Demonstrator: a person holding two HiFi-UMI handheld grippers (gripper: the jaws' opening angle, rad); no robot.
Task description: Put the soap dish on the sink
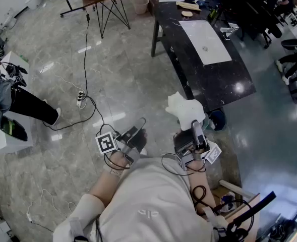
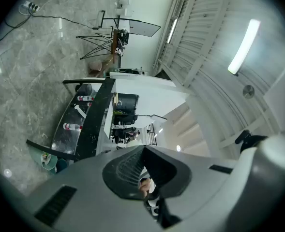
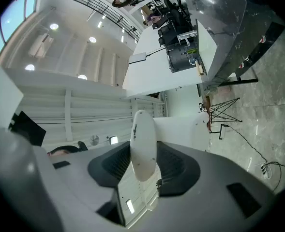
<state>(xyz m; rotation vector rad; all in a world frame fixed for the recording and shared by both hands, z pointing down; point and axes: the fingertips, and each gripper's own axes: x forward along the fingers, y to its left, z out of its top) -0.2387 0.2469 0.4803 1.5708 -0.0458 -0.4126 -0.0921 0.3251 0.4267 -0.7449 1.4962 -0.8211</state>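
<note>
Two tongs above the floor | right tongs [image 1: 195,128] clamped on edge of white soap dish [image 1: 185,109], dish projecting past the tips | left tongs [image 1: 137,131] closed, empty | black counter [image 1: 224,79] ahead

Light: bright, even, from overhead. Ceiling strip light [image 2: 244,40] blown white; downlights [image 3: 54,26] flare. Floor [image 1: 123,69], polished stone: pale glare streaks. Black tabletop [image 1: 214,79]: 1 white hot spot. Shadows faint, soft. 2 gripper views: fisheye, black corners, lines bowed at the edges; soap dish [image 3: 143,144] close to lens, soft-edged. Head view sharp, mildly curved.
</note>
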